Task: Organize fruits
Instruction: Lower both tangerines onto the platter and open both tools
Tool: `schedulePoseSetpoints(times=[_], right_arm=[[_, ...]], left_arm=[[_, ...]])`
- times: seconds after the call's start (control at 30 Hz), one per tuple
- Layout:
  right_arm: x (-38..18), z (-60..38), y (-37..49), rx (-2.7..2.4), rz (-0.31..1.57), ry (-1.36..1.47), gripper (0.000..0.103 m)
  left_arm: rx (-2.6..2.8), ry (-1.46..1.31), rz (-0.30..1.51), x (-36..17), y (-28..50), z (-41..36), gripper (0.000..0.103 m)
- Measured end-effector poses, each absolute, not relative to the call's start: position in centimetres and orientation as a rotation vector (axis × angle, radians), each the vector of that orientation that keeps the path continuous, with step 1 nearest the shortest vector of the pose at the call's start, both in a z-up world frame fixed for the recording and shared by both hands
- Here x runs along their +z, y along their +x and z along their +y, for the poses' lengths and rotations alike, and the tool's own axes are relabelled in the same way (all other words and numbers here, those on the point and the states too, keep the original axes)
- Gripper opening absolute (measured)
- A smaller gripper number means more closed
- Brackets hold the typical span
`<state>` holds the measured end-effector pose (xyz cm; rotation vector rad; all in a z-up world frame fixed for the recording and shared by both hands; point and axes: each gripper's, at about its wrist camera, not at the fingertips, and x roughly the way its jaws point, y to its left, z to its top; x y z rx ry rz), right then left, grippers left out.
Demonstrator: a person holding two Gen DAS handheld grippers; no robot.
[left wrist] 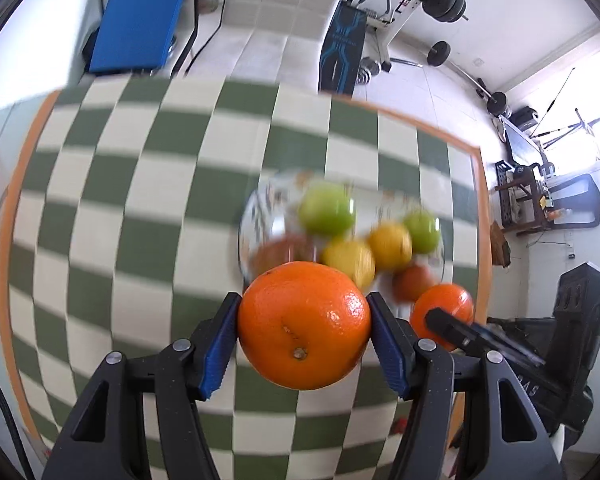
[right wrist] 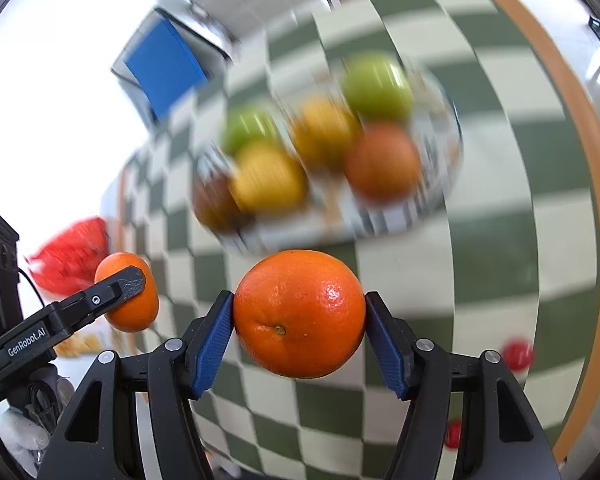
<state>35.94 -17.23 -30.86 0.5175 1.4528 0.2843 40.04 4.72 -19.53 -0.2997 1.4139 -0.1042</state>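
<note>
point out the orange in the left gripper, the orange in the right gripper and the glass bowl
orange in the left gripper (left wrist: 304, 324), left wrist view, middle of its peel
orange in the right gripper (right wrist: 299, 312), right wrist view, middle of its peel
glass bowl (left wrist: 249, 216), left wrist view, blurred left rim

You read "GenRobot.AI", white letters on black side of left tongs (right wrist: 120, 280), seen from right wrist view. On black arm of right tongs (left wrist: 446, 318), low right in left wrist view, pale letters show, upside down, too distorted for you to read. Blue markings on dark upright panel (left wrist: 342, 48) in far room: pattern only, no legible word. No other text, number or sign readable to you.
</note>
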Motion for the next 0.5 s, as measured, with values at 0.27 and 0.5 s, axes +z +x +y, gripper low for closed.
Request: schedulePoseSetpoints(times=[0.27, 0.5], right_arm=[[-30.3, -15.9, 48.5, 0.226, 1.394, 0.384, 0.067], [-33.8, -13.8, 54.6, 0.199, 1.453, 0.229, 0.067]], left_arm=[[-0.063, -0.228, 1.535, -25.6, 47.8, 5.2, 0.060], [-0.042, -0.210, 1.646, -30.1, 48.9, 5.3, 0.061]])
